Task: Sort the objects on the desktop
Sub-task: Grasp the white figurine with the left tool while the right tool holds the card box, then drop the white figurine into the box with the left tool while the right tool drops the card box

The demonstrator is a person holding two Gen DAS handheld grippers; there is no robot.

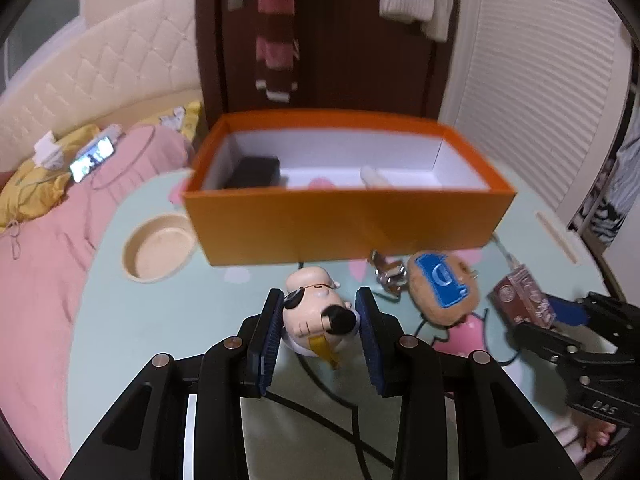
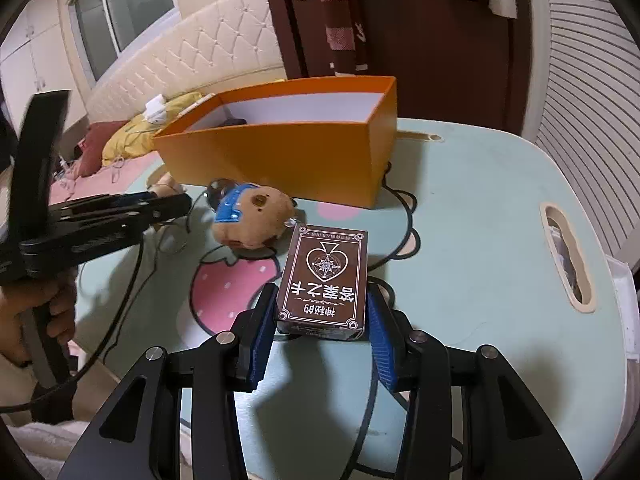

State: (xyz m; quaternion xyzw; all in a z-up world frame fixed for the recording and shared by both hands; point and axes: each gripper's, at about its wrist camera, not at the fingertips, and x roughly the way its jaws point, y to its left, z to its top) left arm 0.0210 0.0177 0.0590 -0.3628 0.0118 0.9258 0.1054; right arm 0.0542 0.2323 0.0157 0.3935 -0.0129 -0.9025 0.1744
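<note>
Gripping figurine in left tongs; right tongs clamp card box.

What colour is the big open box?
Orange cardboard box, white inside; clearest in the left wrist view.

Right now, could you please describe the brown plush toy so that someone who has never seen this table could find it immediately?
Start at the big orange box on the pale green table. Just in front of its near wall lies the brown plush toy, between a pale figurine and a dark brown card box. It alone is soft and rounded, with a bright blue patch on it.
</note>
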